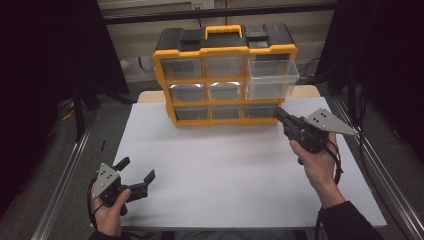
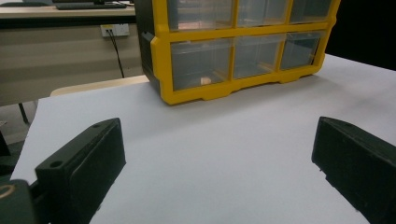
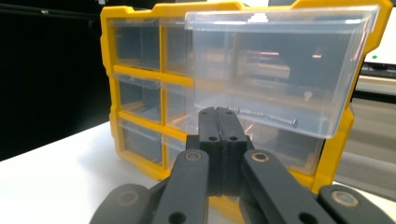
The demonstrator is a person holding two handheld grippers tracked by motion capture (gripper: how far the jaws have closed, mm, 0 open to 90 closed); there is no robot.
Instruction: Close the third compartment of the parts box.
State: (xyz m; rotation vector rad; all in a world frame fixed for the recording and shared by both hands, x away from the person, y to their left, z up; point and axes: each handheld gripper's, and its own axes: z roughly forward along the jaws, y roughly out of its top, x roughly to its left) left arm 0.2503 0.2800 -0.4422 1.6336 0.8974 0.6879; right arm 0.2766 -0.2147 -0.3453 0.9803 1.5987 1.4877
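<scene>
With the right tool (image 1: 278, 114) pressed together on nothing, just in front of the pulled-out clear drawer (image 1: 272, 76) at the upper right of the yellow organizer (image 1: 225, 75), place the closed tips square against the drawer front and push straight inward, so the drawer does not rack; the left tool (image 1: 136, 170) rests spread near the front edge. The white surface (image 1: 225, 165) carries the organizer at its far edge; the surrounding room is dark, with a beige wall behind.

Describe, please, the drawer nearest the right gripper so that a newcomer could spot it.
Find the yellow organizer at the table's far edge. The drawer sits at its upper right, clear and the largest, and alone juts out from the frame.
</scene>
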